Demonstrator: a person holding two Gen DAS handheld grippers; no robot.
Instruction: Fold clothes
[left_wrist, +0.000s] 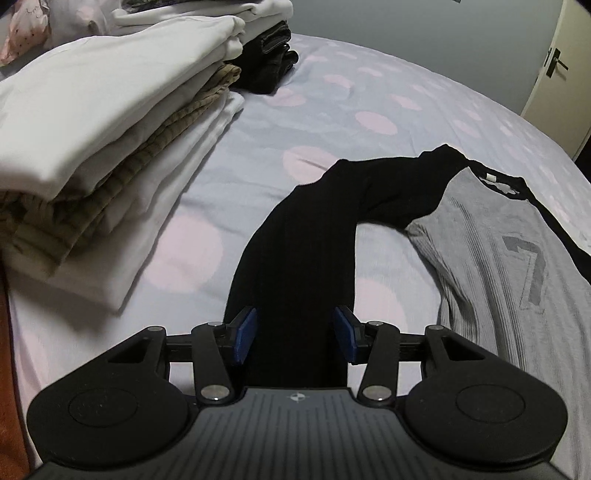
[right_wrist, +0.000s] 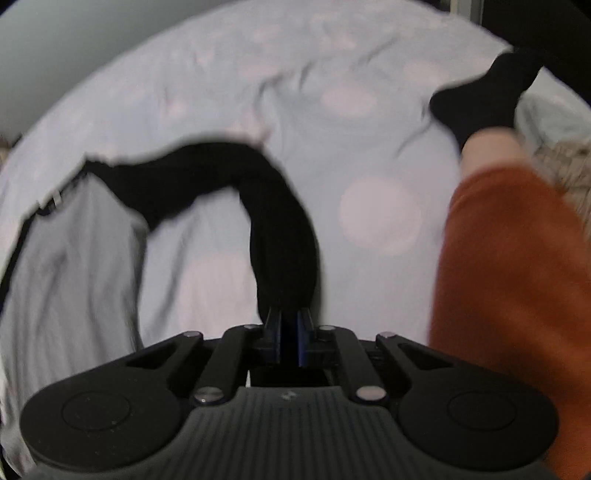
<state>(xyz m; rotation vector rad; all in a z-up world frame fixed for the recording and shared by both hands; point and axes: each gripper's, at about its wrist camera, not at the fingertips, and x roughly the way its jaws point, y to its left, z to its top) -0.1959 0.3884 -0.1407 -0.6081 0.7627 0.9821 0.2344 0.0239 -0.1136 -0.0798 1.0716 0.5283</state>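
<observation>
A grey shirt (left_wrist: 498, 266) with black sleeves and a dark "7" lies on the bed; it also shows blurred in the right wrist view (right_wrist: 70, 258). One black sleeve (left_wrist: 306, 236) runs from the shoulder down between the blue pads of my left gripper (left_wrist: 294, 338), whose jaws stand apart on either side of it without pinching. My right gripper (right_wrist: 288, 332) is shut on the other black sleeve (right_wrist: 280, 229), which arcs up from the shirt's shoulder to the pads.
A stack of folded white and olive clothes (left_wrist: 110, 140) sits at the left, with dark folded items (left_wrist: 273, 59) behind. The polka-dot bedsheet (left_wrist: 332, 110) spreads around. A person's orange trouser leg (right_wrist: 517, 277) and black-socked foot (right_wrist: 484, 96) are at the right. A door (left_wrist: 554, 74) stands far right.
</observation>
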